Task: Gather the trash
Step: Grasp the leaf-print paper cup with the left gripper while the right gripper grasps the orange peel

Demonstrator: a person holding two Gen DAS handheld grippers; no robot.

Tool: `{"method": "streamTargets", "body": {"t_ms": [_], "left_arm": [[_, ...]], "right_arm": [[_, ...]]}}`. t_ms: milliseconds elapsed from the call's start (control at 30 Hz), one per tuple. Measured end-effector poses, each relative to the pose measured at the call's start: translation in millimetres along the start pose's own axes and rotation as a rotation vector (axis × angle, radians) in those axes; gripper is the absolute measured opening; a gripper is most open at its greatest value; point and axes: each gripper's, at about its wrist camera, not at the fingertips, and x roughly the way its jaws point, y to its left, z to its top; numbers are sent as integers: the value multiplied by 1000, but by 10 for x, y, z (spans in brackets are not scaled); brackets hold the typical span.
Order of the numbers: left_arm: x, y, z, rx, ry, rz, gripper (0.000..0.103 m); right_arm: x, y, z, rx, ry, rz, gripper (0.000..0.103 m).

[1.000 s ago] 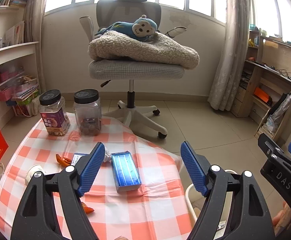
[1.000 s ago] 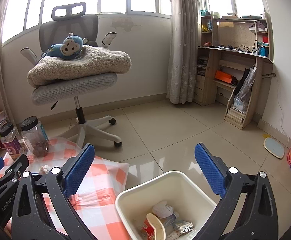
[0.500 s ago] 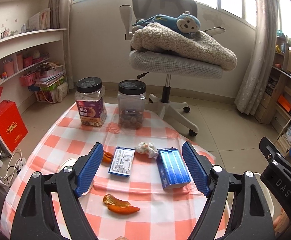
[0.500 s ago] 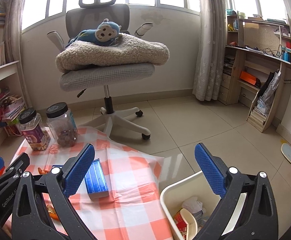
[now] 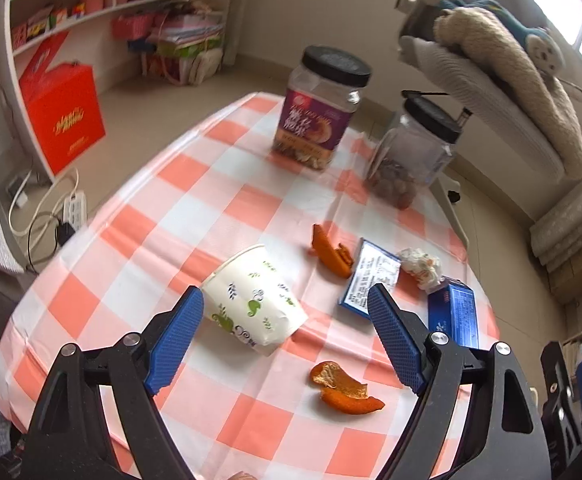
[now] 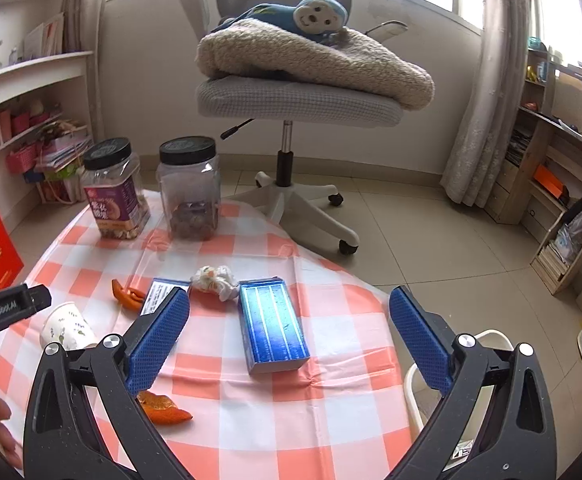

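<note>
A paper cup [image 5: 253,300] lies on its side on the checked tablecloth [image 5: 195,184], just ahead of my open, empty left gripper [image 5: 287,330]. Two orange peels [image 5: 345,390] [image 5: 331,254], a flat blue packet [image 5: 373,276], a crumpled tissue [image 5: 419,266] and a blue box [image 5: 457,314] lie to its right. My right gripper [image 6: 291,344] is open and empty above the blue box [image 6: 271,330]. The right wrist view also shows the tissue [image 6: 215,278], the cup [image 6: 67,328], the peels [image 6: 163,406] [image 6: 127,294] and the white bin's rim [image 6: 411,384] at lower right.
Two black-lidded jars [image 5: 323,108] [image 5: 419,152] stand at the table's far side, also in the right wrist view [image 6: 113,190] [image 6: 191,188]. An office chair [image 6: 303,96] with a blanket and plush monkey stands beyond. Shelves and a red box [image 5: 61,116] are left.
My left gripper has swung left and tilted down over the table; the paper cup is now in front of it. My right gripper has swung left from the bin to above the blue box.
</note>
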Motion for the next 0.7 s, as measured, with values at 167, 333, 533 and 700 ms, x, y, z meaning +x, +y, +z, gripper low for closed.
{"method": "streamTargets", "body": {"t_ms": [167,333,533,700], "left_arm": [[488,355,30,-212,198,-41,82],[791,468,-3,-339,294,-96,82],[1004,444,-9,-373,348,-121,69],[931,375,60,-264,315,-134,59]], "right_arm": [[167,257,-103,-116,72,73,96],[353,426,-251,-229,159,170,96],[506,634,-498,-385,237,284,96],[614,843,-680,-462,335,402,96]]}}
